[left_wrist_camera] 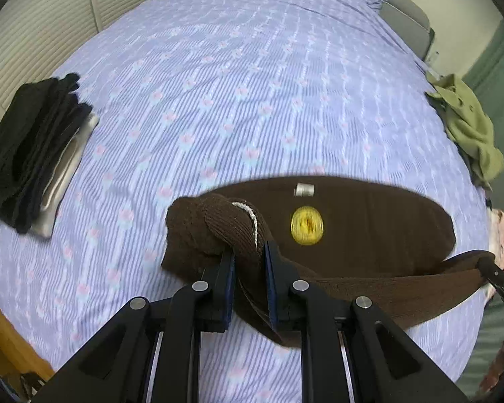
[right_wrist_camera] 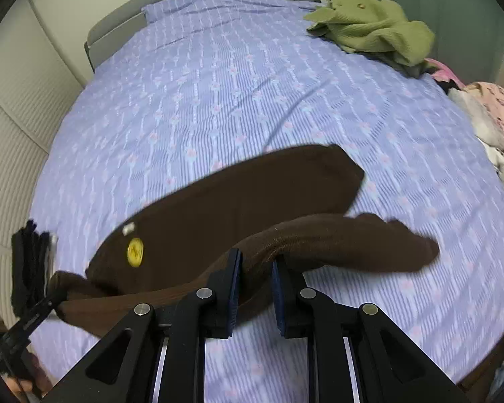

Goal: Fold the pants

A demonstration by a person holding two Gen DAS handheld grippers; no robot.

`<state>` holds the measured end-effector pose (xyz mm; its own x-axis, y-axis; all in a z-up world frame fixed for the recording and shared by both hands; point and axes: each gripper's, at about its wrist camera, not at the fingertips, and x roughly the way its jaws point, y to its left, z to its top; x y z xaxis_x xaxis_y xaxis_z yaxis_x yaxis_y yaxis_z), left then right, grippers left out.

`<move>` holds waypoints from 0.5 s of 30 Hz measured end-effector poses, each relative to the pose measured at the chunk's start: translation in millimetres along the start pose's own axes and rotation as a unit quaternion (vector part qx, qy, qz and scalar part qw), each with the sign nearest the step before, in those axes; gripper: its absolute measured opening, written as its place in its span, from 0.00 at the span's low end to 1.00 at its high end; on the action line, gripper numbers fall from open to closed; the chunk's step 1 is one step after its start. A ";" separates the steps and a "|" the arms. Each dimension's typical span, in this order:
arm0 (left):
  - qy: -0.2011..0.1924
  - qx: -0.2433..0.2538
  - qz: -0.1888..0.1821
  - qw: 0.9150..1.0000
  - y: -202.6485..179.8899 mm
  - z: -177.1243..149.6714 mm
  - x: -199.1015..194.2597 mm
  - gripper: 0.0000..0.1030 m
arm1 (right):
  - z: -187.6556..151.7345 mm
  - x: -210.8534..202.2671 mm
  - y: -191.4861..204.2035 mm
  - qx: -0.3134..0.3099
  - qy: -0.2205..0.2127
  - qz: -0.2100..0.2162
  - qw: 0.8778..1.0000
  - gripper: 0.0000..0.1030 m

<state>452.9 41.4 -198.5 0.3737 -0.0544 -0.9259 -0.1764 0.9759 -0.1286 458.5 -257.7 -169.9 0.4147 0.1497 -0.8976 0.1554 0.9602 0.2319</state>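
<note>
left wrist view, one brown pants [left_wrist_camera: 369, 235], left tongs [left_wrist_camera: 248, 258] and right tongs [right_wrist_camera: 256, 262] both clamping its fabric

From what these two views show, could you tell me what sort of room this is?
Most likely a bedroom. The brown pants are being folded on a bed with a lilac patterned sheet, with a matching pillow against a grey padded headboard. Louvred closet doors stand beside it.
</note>
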 end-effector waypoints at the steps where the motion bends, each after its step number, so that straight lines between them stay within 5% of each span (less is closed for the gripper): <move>1: 0.000 -0.001 0.006 1.000 -2.3 5.9 5.7 0.17 | 13.4 15.9 0.7 0.005 0.007 0.004 1.000 0.18; 12: 0.057 -0.010 0.064 0.996 -4.1 58.3 89.1 0.23 | 73.8 132.8 28.8 -0.015 0.063 0.000 0.998 0.18; 13: 0.058 -0.001 0.071 0.996 -5.0 60.2 91.1 0.28 | 75.8 138.7 30.6 -0.016 0.064 -0.001 0.998 0.20; 15: 0.040 0.025 0.105 0.993 -8.5 63.3 85.7 0.79 | 79.0 145.7 31.6 -0.018 0.073 -0.003 0.997 0.26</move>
<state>544.0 41.9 -254.2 0.2594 0.1364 -0.9561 -0.1968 0.9767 0.0860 594.7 -224.1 -263.8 0.2785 0.1741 -0.9445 0.1236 0.9688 0.2150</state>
